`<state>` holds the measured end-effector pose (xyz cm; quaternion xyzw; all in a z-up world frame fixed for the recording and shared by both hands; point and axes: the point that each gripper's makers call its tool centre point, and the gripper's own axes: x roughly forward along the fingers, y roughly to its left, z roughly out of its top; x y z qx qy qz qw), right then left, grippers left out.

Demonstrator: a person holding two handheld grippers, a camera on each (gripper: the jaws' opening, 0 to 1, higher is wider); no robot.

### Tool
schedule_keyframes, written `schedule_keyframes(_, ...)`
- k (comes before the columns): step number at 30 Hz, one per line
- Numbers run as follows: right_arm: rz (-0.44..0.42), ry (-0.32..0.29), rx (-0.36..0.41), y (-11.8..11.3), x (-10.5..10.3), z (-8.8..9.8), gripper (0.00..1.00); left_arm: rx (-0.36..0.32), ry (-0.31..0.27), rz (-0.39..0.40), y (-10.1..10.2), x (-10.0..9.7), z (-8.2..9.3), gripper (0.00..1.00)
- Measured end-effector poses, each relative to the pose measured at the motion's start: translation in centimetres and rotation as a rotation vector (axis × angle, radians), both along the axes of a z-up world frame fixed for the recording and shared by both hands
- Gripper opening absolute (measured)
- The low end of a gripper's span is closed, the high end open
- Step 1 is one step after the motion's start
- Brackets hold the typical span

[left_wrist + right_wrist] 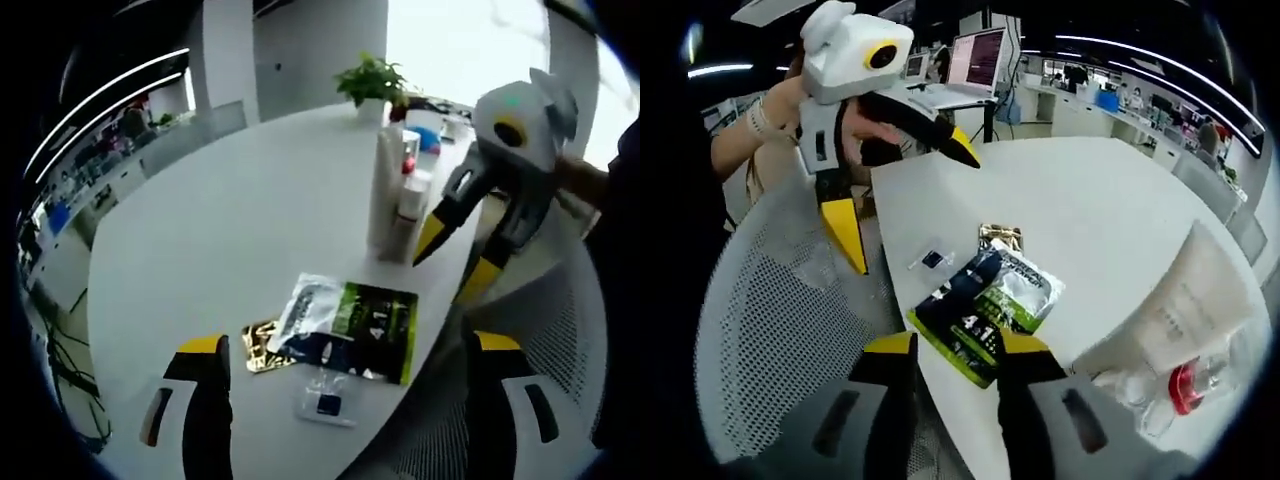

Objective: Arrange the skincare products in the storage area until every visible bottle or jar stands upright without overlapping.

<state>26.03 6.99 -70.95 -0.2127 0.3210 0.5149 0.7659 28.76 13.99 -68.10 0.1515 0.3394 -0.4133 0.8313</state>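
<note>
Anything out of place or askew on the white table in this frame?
Yes. Flat sachets lie loose near the table edge: a green and dark packet overlapping a gold one, with a small clear sachet beside them. They lie apart from the upright bottles farther along the white table.

opposed views, shared table (250,210) — sachets (990,300)

Table (230,220): wide bare stretch on its left and far side, open for passage. Near edge taken by flat sachets (350,328) and a small clear packet (325,403). Bottle cluster (398,195) blocks the right edge; potted plant (372,85) beyond.
</note>
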Motion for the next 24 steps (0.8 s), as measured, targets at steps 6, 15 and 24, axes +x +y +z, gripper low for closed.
schedule_keyframes(6, 0.018, 0.018, -0.039, 0.9, 0.0, -2.3, 0.27, 0.024, 0.037, -0.028, 0.0, -0.1, -1.5, 0.97)
schedule_keyframes(15, 0.021, 0.006, -0.096, 1.4, 1.3, -4.9, 0.27, 0.055, 0.077, -0.064, -0.2, 0.2, -3.1, 0.97)
schedule_keyframes(24, 0.074, -0.043, -0.158, 2.2, 2.2, -6.0, 0.28, 0.077, 0.078, -0.107, -0.4, 1.0, -3.9, 0.88)
